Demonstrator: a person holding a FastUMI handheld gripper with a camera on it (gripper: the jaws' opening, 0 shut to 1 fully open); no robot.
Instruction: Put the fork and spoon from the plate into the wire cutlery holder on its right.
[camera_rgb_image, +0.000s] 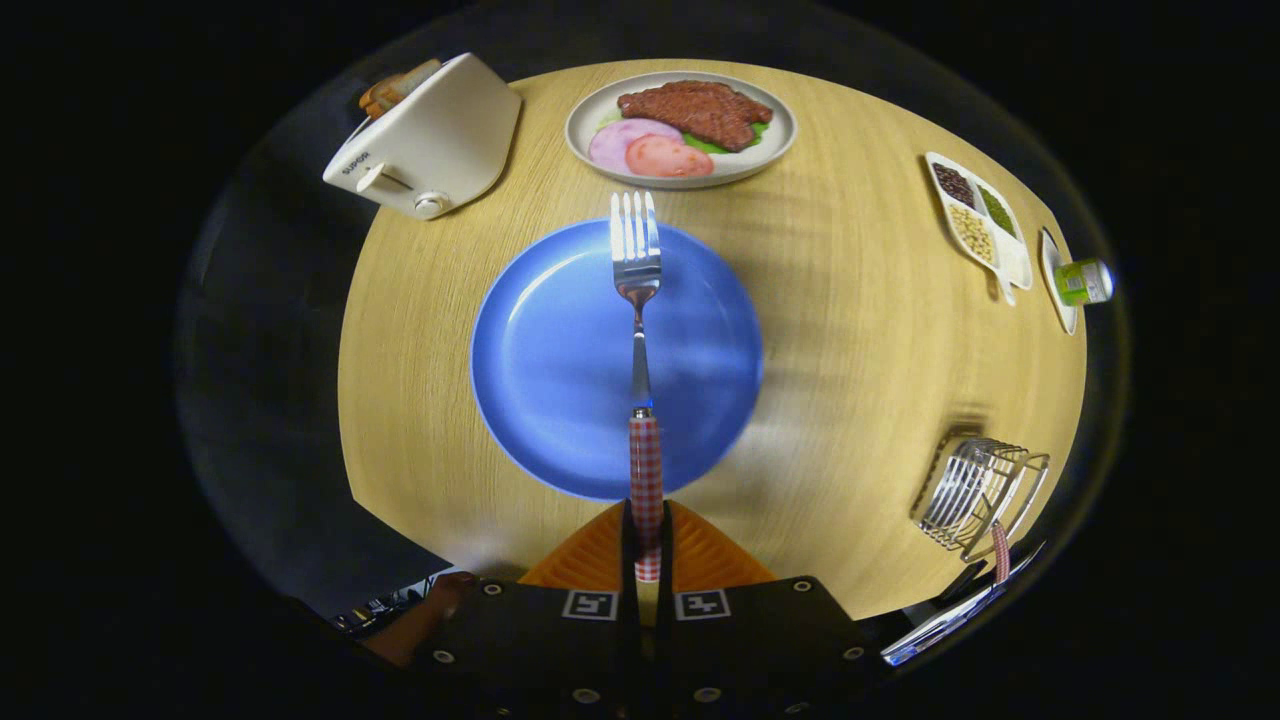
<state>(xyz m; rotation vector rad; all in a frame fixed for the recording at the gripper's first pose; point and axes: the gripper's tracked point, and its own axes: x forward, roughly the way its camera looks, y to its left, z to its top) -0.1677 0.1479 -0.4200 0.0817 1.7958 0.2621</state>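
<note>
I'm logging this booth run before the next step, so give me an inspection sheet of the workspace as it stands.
Surface: round wooden table, bare between items.
Job's things: fork held by its checked handle, tines pointing ahead over the blue plate; the plate carries nothing else. Wire holder stands to the right of the plate with a checked handle already in it, likely the spoon's.
Clutter: toaster, plate of meat, divided dish of beans, green can on a small dish.
Grippers: gripper shut on the fork handle.
Cables: nothing seen.
Surroundings: dark; a hand beside the gripper.
</note>
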